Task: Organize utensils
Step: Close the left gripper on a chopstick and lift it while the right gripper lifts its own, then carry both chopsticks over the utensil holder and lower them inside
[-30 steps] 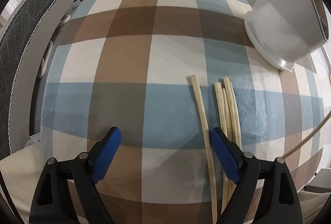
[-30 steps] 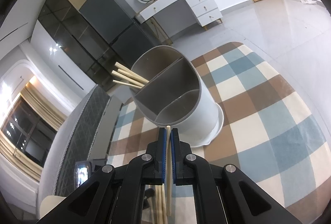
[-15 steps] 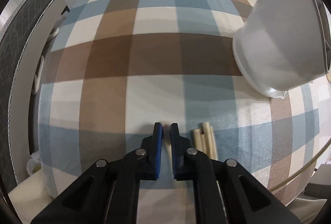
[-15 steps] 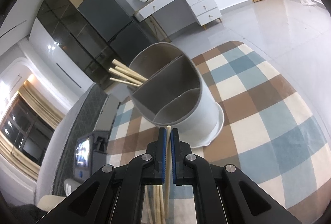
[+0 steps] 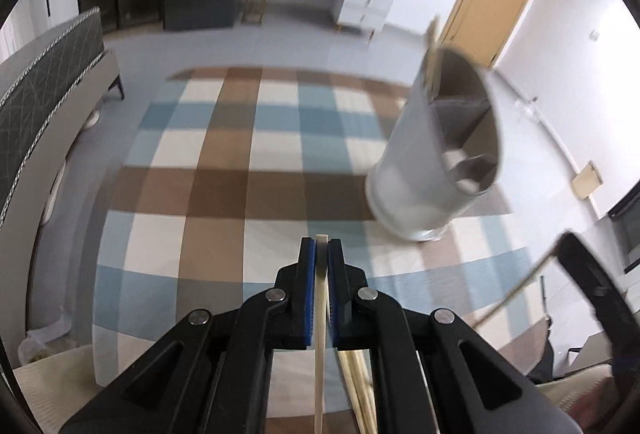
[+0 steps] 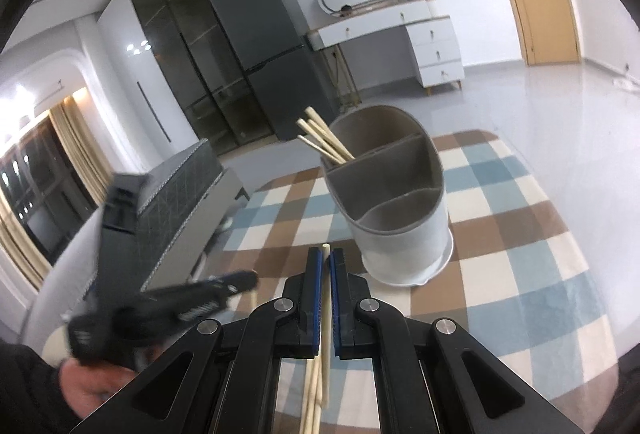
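Note:
My left gripper (image 5: pixel 321 248) is shut on one pale wooden chopstick (image 5: pixel 319 354), held up over the checked tablecloth (image 5: pixel 224 193). My right gripper (image 6: pixel 326 256) is shut on another chopstick (image 6: pixel 326 314). The grey-and-white divided utensil holder (image 6: pixel 400 234) stands just ahead and to the right of it, with several chopsticks (image 6: pixel 324 141) leaning in its far compartment. In the left wrist view the holder (image 5: pixel 412 161) is up and to the right, and the right gripper (image 5: pixel 566 252) shows at the right edge. The blurred left gripper (image 6: pixel 246 278) shows at the lower left of the right wrist view.
Loose chopsticks (image 6: pixel 312 394) lie on the cloth under both grippers. A grey padded bench (image 5: pixel 48 73) runs along the left. A dark fridge (image 6: pixel 264 45), a white desk (image 6: pixel 400 29) and a wooden door (image 5: pixel 496 1) stand beyond the table. A hand (image 6: pixel 92 390) holds the left gripper.
The left gripper closed on a chopstick lying on the cloth, then rose and tipped upward with it. The right gripper, still gripping its chopstick, shifted so the holder now sits further right.

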Tool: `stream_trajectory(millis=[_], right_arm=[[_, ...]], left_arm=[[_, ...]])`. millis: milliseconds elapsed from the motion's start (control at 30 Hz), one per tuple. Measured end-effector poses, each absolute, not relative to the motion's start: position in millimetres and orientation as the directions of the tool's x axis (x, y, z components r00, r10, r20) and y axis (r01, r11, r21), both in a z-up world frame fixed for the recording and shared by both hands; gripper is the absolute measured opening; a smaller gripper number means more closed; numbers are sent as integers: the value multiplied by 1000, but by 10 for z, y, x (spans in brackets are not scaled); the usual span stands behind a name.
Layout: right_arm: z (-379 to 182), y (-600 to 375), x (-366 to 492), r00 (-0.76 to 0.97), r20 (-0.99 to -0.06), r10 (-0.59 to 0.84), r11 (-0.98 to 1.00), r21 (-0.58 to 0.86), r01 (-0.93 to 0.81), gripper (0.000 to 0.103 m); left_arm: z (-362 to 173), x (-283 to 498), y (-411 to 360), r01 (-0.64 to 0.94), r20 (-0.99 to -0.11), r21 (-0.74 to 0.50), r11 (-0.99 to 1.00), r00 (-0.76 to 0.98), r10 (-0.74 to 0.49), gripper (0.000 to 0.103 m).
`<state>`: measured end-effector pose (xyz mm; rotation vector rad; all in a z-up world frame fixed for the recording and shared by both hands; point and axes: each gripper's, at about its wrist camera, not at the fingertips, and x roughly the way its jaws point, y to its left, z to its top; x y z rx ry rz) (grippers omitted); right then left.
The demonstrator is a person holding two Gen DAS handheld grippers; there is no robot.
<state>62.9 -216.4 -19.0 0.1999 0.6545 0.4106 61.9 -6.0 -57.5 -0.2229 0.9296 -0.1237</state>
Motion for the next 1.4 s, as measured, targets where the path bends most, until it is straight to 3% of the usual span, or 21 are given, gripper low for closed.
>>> stream_trajectory(millis=[500, 1400], right_arm=[[-48, -2111, 416, 740, -565, 365, 931, 209, -299, 3], [638, -2535, 608, 785, -496, 371, 929, 207, -308, 3]], left_arm=[[-110, 489, -120, 124, -679, -288, 950, 673, -293, 1], [675, 832, -495, 268, -633, -283, 921, 669, -389, 1]])
